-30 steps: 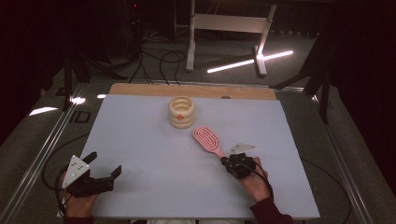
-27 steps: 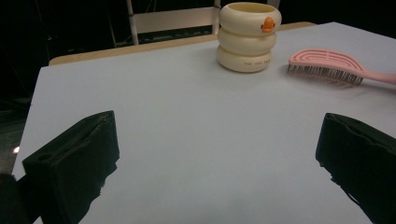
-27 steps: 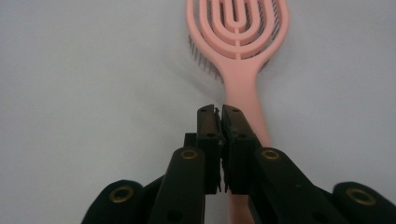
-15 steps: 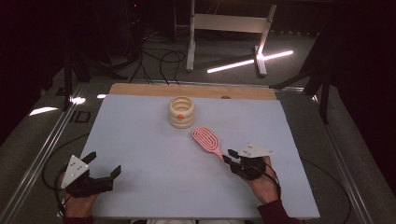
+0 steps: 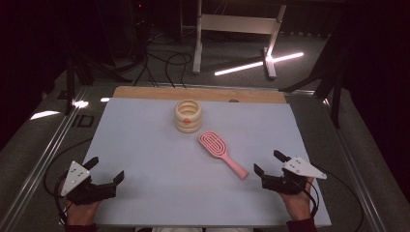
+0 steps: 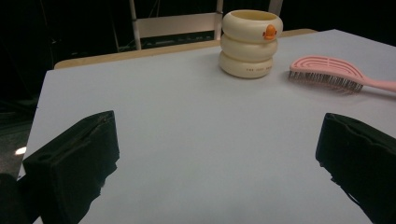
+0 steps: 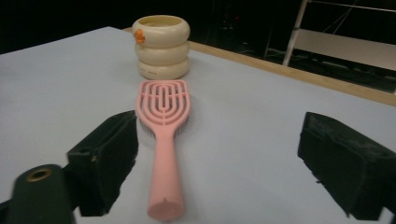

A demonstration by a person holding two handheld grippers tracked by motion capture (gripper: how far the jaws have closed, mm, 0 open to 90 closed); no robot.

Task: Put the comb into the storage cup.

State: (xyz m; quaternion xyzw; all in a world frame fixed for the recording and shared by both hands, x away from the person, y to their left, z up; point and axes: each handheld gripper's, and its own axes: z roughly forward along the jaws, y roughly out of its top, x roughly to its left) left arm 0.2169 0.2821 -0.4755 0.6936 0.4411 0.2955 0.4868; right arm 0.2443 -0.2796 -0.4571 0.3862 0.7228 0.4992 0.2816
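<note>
A pink hairbrush [image 5: 225, 153] lies flat on the pale blue table [image 5: 145, 145], its handle pointing at my right gripper [image 5: 267, 162]. That gripper is open, its jaws having just been opening, and it hovers just right of the handle's end. In the right gripper view the hairbrush [image 7: 163, 126] runs up between the wide jaws of the right gripper [image 7: 229, 154], and neither pad touches it. A cream ringed cup [image 5: 188, 116] with an orange mark stands behind the brush. My left gripper [image 5: 105, 169] rests open and empty at the near left corner.
The left gripper view looks past the left gripper [image 6: 217, 158] to the cup [image 6: 251, 42] and the brush [image 6: 327, 72] at the far right. A wooden strip [image 5: 203, 93] edges the table's far side. Beyond it are cables and a metal stand [image 5: 232, 29] on a dark floor.
My right gripper was closed on the brush handle; its jaws have opened and it has pulled back to the right and up. The brush stays on the table. The left gripper has not moved.
</note>
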